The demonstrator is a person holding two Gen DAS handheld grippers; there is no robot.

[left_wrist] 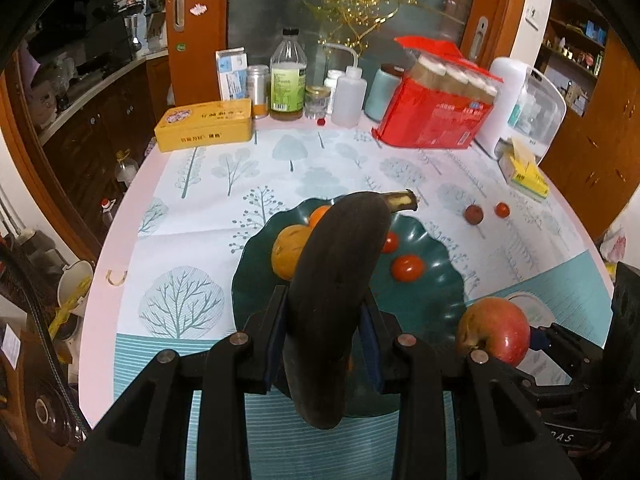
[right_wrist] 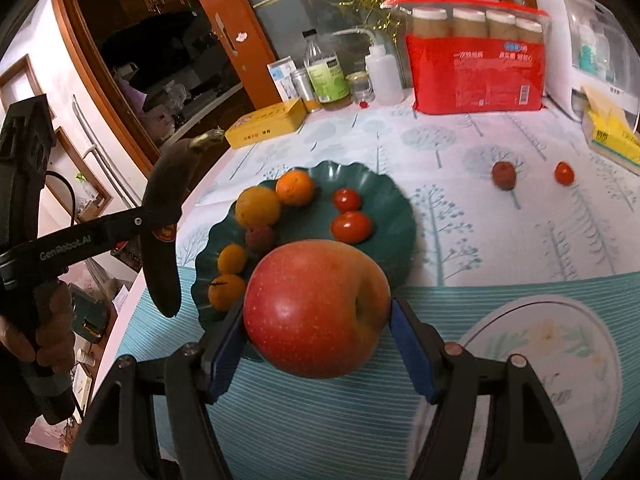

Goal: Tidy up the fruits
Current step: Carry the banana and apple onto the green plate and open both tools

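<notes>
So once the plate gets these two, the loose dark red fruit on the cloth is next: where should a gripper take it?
Probably across its widest middle, coming down from above. The dark red fruit is small and round, so it offers no handle or long axis. It lies alone on the tablecloth, apart from the small tomato beside it, with free room on both sides for the fingers.

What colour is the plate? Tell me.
Dark green plate, with a scalloped rim; clearest in the right wrist view.

A round tabletop (left_wrist: 192, 216) under a pale tree-printed cloth stands before reddish-brown wooden sliding doors (left_wrist: 196, 20) with frosted glass panes (left_wrist: 264, 12) at the far side, dark wooden cabinets (left_wrist: 100, 120) on the left, and open wooden shelves (left_wrist: 576, 48) far right.
</notes>
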